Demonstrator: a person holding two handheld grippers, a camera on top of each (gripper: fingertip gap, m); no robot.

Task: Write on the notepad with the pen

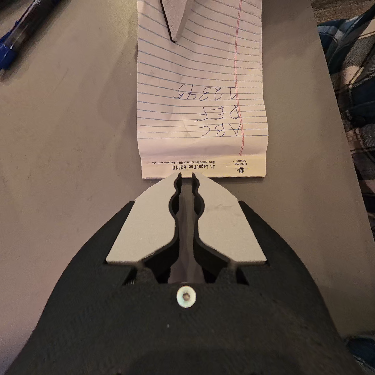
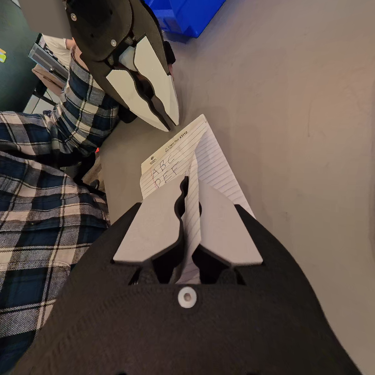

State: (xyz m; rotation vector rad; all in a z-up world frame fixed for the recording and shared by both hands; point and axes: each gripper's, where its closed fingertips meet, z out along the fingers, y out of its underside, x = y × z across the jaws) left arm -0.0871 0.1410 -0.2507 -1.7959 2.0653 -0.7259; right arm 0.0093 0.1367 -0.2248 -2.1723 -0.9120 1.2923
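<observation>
Now | left claw (image 1: 186, 174) slightly spread at notepad (image 1: 200, 121) printed header | right claw (image 2: 192, 182) pinching handwritten top sheet (image 2: 191, 213)

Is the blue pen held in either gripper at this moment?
No. The blue pen lies on the grey table, left of the lined notepad.

The pen (image 1: 12, 38) is blurred and cut off by the corner.
</observation>
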